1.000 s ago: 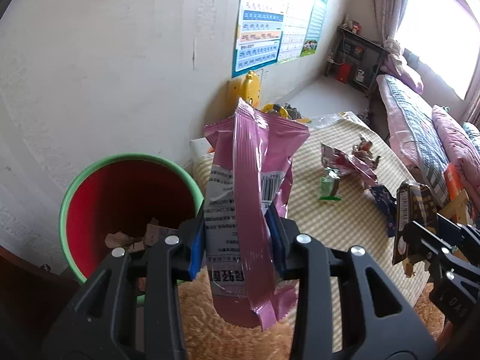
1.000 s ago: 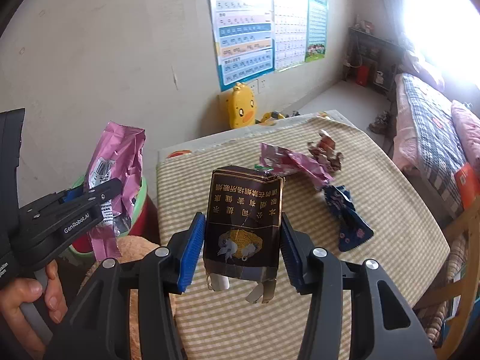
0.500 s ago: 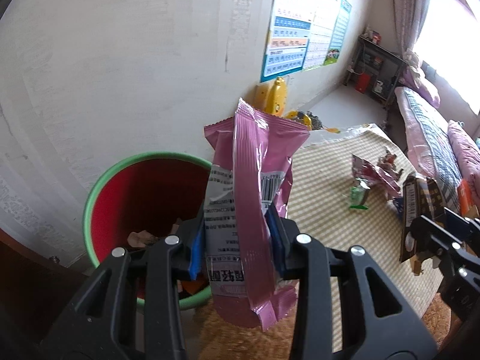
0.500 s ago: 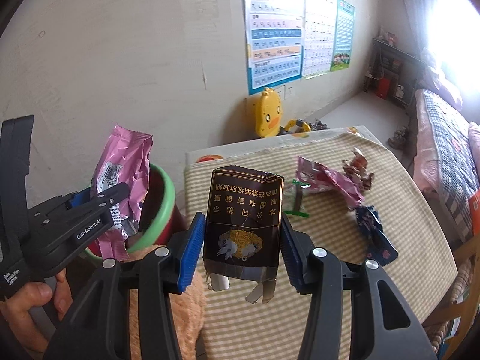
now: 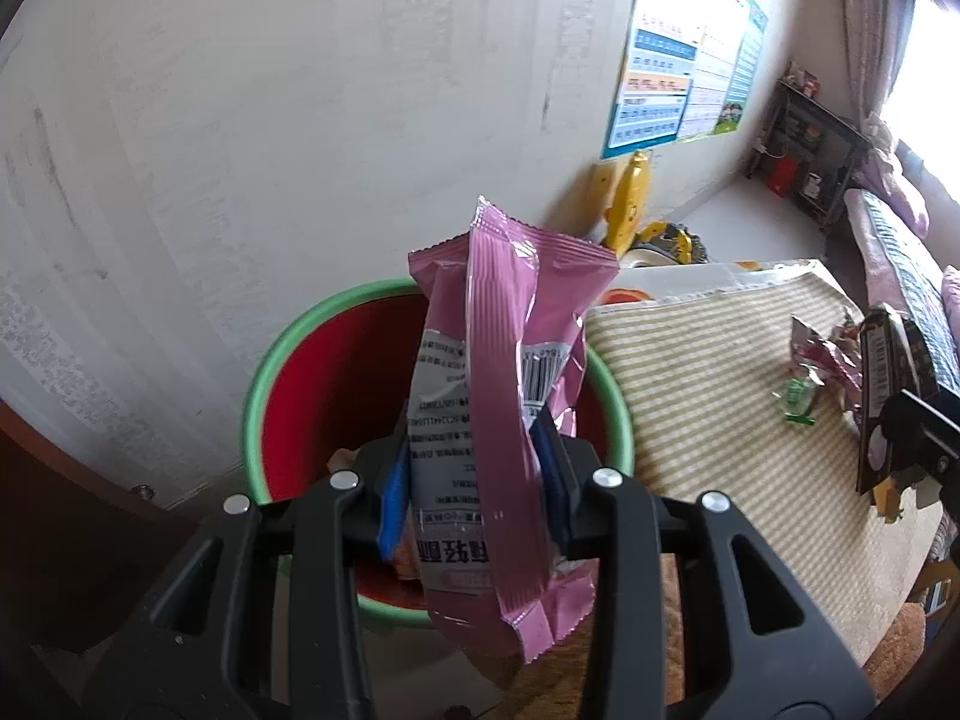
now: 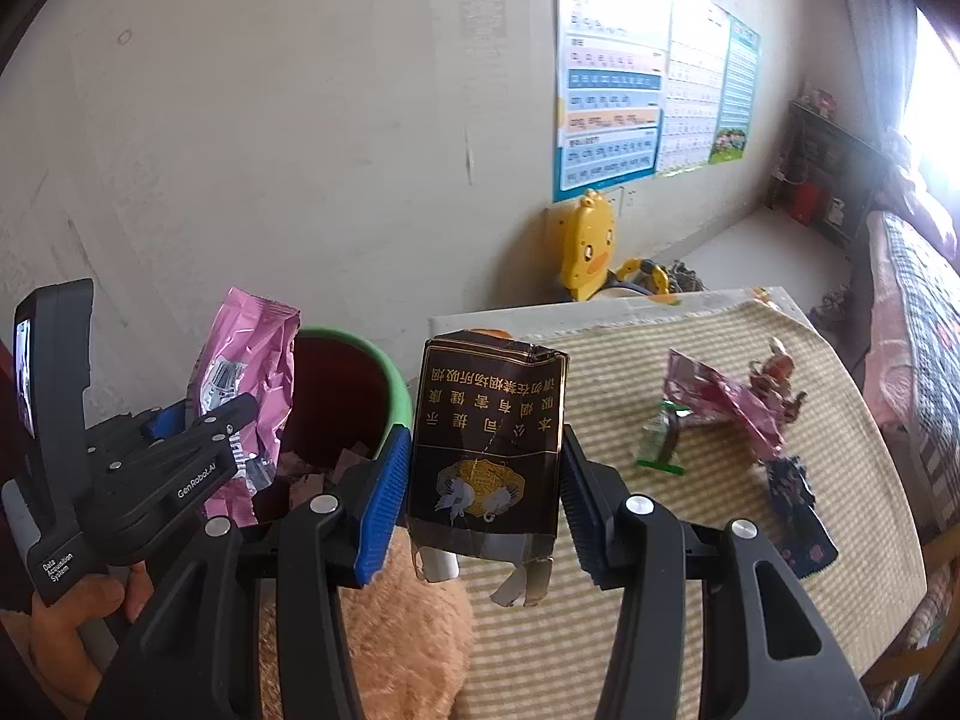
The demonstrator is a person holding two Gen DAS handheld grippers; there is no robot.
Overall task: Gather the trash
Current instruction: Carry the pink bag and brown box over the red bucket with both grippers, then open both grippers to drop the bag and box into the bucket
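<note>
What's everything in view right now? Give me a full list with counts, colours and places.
pink snack bag: 1, pink, in left gripper over bin
cigarette pack: 1, dark brown, in right gripper
bin: 1, green rim, red inside, beside table, holds scraps
crumpled wrappers: several, pink, green, navy, on table
table: 1, striped cloth
duck toy: 1, yellow, by wall
posters: several, wall
left gripper: black, shut
right gripper: black, shut
hand: 1, holding left gripper
</note>
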